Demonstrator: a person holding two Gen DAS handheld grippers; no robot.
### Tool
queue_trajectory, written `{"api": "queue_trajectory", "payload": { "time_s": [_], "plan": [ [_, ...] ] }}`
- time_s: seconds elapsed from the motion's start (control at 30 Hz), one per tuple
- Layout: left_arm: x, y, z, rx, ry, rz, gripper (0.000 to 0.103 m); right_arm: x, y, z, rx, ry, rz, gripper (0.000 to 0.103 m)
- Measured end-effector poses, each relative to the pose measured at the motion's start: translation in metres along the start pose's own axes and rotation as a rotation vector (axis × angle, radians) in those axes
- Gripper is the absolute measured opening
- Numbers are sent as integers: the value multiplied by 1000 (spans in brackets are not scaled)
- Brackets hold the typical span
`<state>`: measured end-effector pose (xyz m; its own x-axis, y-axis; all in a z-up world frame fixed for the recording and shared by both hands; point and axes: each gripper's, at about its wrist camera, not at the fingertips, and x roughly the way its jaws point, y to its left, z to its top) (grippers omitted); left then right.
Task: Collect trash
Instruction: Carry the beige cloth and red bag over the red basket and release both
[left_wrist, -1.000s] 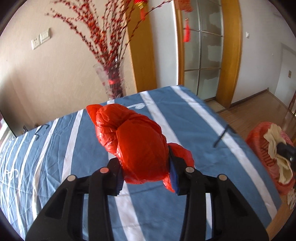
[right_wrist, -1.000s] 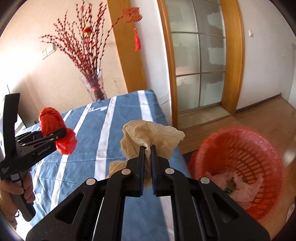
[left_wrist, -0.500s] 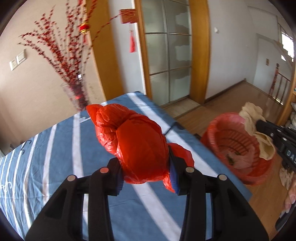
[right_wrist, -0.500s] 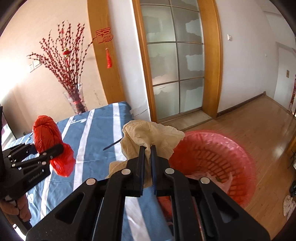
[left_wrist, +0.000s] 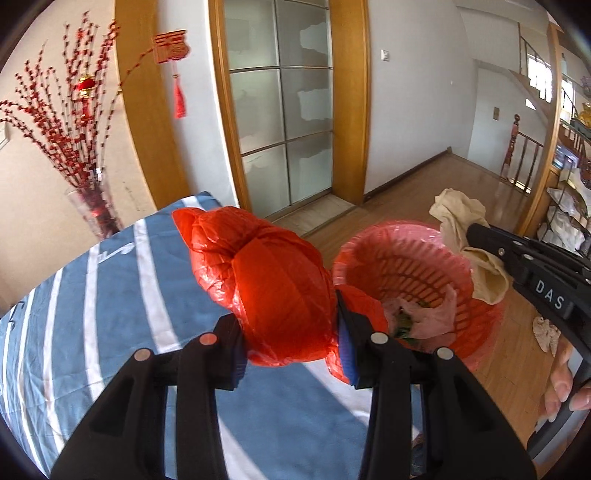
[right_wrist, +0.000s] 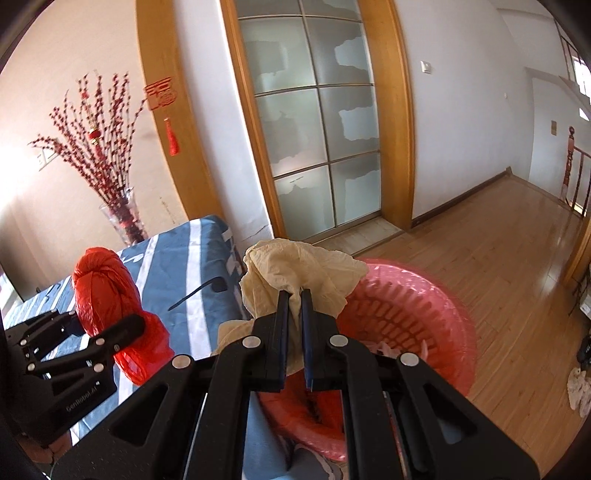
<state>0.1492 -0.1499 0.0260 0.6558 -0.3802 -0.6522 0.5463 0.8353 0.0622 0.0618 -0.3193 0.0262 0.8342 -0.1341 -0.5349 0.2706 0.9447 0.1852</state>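
My left gripper (left_wrist: 290, 332) is shut on a crumpled red plastic bag (left_wrist: 266, 280), held above the blue striped table's right edge; it also shows in the right wrist view (right_wrist: 107, 295). My right gripper (right_wrist: 293, 306) is shut on a crumpled beige tissue (right_wrist: 295, 266), held over the near rim of the red plastic basket (right_wrist: 436, 317). In the left wrist view the tissue (left_wrist: 461, 221) hangs above the basket's (left_wrist: 391, 251) far rim. The basket holds pinkish wrapping and green scraps (left_wrist: 417, 317).
The blue and white striped tablecloth (left_wrist: 110, 295) fills the left. A glass vase of red berry branches (right_wrist: 122, 218) stands at the table's back. A black stick (right_wrist: 195, 291) lies on the cloth. Wooden floor (right_wrist: 498, 251), a glass door and white scraps (left_wrist: 546, 332) lie right.
Both grippers have swung right towards the basket with their loads. The basket now lies directly below the tissue and next to the red bag.
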Motion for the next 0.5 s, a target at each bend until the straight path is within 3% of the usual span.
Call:
{"api": "queue_trajectory", "payload": {
  "time_s": [0.5],
  "plan": [
    [30,-45,12,7,27,-115,40,12,-57,-1,107,16,-27,7]
  ]
}}
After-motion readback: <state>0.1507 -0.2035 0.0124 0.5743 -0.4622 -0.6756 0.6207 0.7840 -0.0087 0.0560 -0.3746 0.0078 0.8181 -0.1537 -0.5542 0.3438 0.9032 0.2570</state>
